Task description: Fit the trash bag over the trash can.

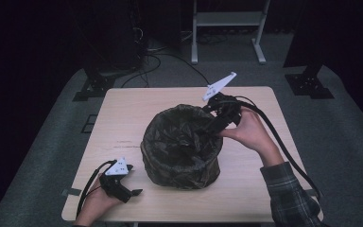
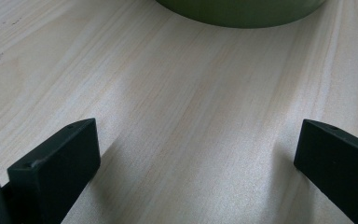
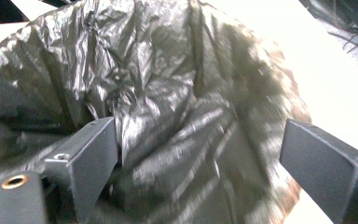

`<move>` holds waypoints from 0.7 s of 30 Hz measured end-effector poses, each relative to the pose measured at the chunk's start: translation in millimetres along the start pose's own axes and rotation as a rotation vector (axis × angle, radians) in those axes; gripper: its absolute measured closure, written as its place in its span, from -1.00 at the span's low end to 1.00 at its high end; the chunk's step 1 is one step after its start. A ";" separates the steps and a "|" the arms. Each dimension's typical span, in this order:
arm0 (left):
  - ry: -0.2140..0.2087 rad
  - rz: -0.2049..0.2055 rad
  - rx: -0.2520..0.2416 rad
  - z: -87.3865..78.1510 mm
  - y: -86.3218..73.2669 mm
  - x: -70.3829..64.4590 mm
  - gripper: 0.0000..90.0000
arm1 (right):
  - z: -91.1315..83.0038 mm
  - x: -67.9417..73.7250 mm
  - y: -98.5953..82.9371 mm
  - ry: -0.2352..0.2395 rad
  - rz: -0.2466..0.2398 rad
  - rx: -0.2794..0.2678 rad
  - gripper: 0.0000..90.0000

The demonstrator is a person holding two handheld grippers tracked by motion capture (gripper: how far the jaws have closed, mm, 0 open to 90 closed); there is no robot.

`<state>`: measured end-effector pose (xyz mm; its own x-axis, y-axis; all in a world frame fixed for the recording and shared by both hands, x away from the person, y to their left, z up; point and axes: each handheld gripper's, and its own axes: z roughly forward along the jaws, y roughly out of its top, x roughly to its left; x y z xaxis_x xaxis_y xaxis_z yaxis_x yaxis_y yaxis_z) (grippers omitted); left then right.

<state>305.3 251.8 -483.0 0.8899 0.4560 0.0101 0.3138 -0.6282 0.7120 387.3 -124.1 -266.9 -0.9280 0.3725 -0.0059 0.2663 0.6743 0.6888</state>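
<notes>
- Your right hand-held gripper [image 3: 200, 154] stands wide apart over the black bag [image 3: 168, 93] lining the bin [image 1: 182, 146] mid-bench, gripping nothing (left jaw brushes plastic).
- Your left hand-held gripper [image 2: 196, 154] gapes empty above the bench [image 2: 168, 93].
- The bag's depths are dark.

The high view looks down and forward over the table [image 1: 123, 113]. Both gripper views sit close, sharing the bin [image 1: 182, 146] at 12 o'clock.
</notes>
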 end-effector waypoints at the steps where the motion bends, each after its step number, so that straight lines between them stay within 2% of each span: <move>1: 0.000 0.000 0.000 0.0 0.0 0.0 -1.00 | -4.2 -0.6 -5.0 -0.006 0.006 -0.011 -0.78; 11: 0.000 0.000 -0.001 0.1 0.0 -0.1 -1.00 | -40.3 -0.7 -53.9 -0.057 0.058 -0.093 -0.80; 16: 0.000 0.000 0.000 0.0 0.0 0.0 -1.00 | -48.1 -0.1 -82.8 -0.082 0.092 -0.122 -0.80; 21: 0.000 0.000 0.000 0.0 0.0 0.0 -1.00 | -47.6 1.0 -109.1 -0.093 0.113 -0.146 -0.80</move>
<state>305.3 251.8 -483.0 0.8900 0.4559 0.0102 0.3138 -0.6284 0.7118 344.9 -227.7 -307.6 -0.8649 0.5018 0.0151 0.3202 0.5282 0.7864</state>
